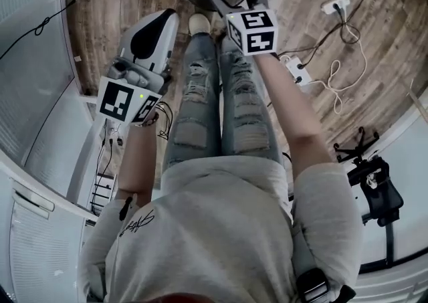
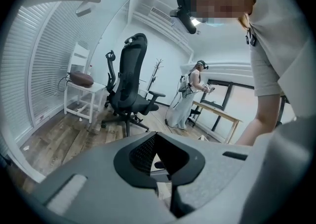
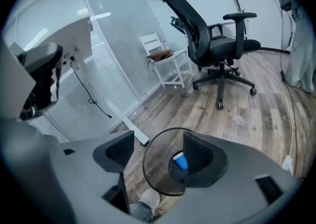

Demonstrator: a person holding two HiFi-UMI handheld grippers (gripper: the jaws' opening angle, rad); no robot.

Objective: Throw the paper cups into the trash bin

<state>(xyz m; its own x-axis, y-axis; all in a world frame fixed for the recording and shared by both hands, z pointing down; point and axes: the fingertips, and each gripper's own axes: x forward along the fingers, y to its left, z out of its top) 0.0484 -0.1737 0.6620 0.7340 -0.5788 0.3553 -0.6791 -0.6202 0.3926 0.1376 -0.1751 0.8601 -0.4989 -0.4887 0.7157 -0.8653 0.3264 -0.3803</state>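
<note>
One blue paper cup (image 3: 180,161) lies at the bottom of the round black trash bin (image 3: 148,176) — so that much of the job looks done. The bin stands on the wooden floor (image 3: 237,114), just past the toe of the person's white shoe (image 1: 199,23).

The right tongs (image 3: 158,154) hang directly over the bin's mouth. They are spread wide with nothing between them except the view down onto the rim and the cup below. I take that as a delivery finished rather than one about to happen, since there is nothing in them to let go of.

The left tongs (image 2: 160,161) are held off at the person's left side, aimed out across the room toward a black office chair (image 2: 129,87). They are pressed together and pinch nothing.

As for what is left, no second cup shows in any view, neither in the tongs nor near the bin. A white counter (image 1: 40,114) runs along the person's left, but its top is out of sight. I cannot tell whether more cups are waiting there. If there are — the task does say cups — both tongs are free to go and fetch them.
</note>
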